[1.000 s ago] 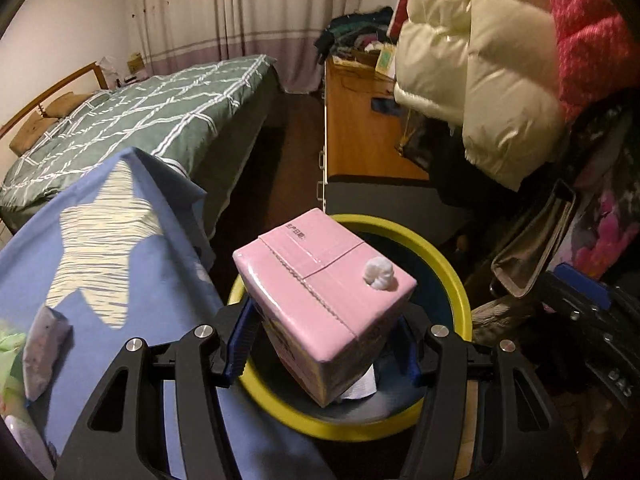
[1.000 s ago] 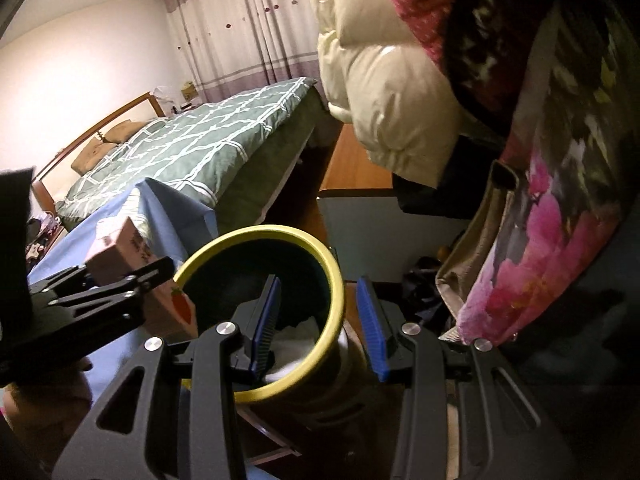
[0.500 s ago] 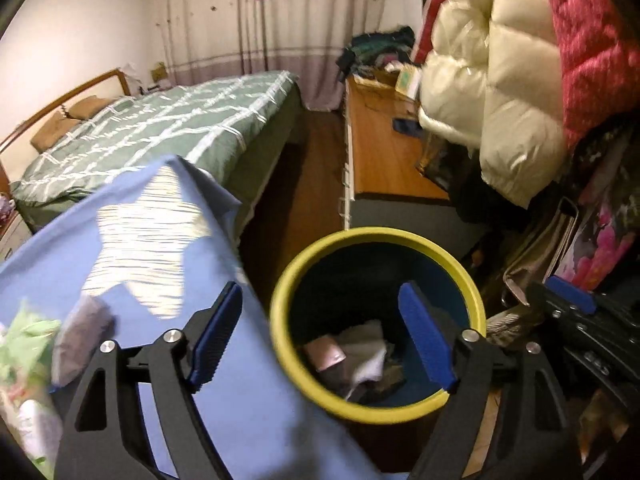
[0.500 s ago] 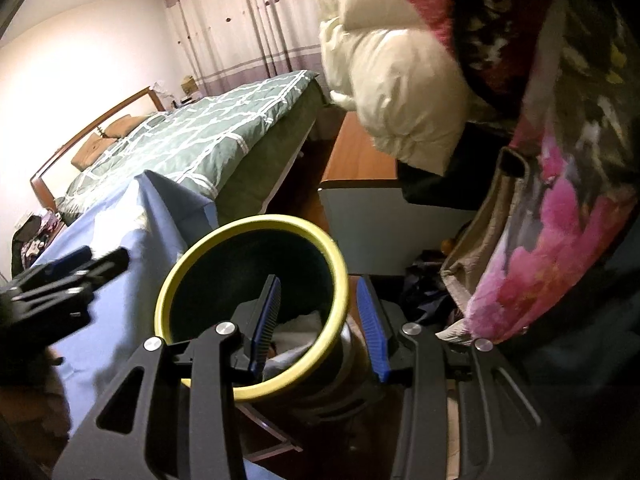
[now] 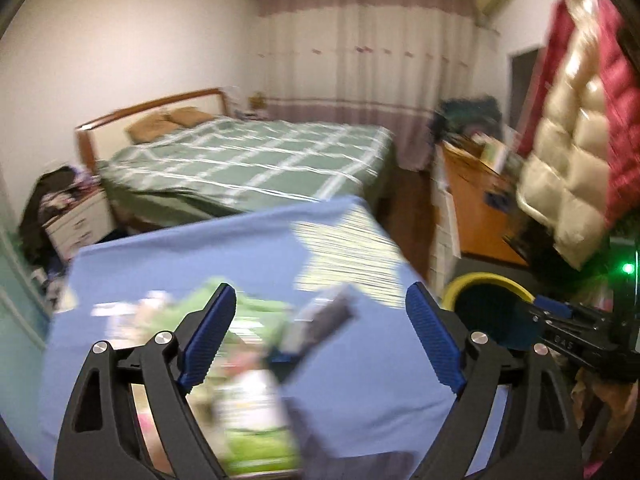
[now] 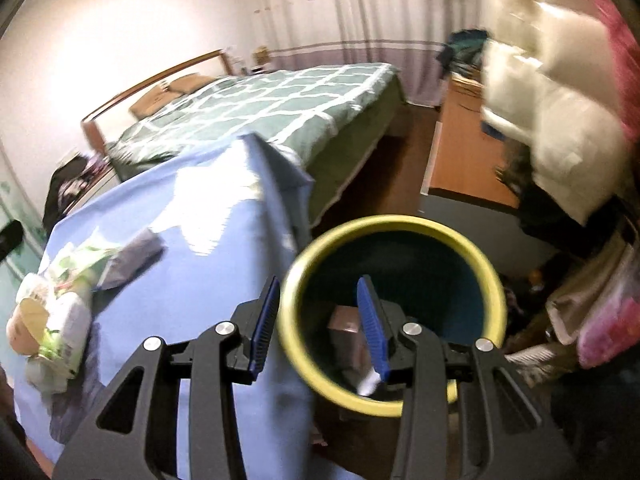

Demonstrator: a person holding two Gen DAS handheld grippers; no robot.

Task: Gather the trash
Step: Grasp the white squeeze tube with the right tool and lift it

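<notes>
over the blue cloth [image 5: 224, 256], left tongs [image 5: 320, 340] wide apart, empty; right tongs [image 6: 316, 320] pinching yellow-rimmed bin [image 6: 476, 248] wall

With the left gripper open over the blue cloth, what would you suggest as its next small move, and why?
Probably lower the left gripper onto the dark wrapper between its open jaws. Trash remains on the blue cloth, and the right gripper holds the yellow-rimmed bin by its rim, ready.

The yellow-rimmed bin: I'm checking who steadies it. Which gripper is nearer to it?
Right. The right gripper straddles the rim of the yellow-rimmed bin, one finger inside and one outside. The left gripper is open over the blue cloth, away from it.
</notes>
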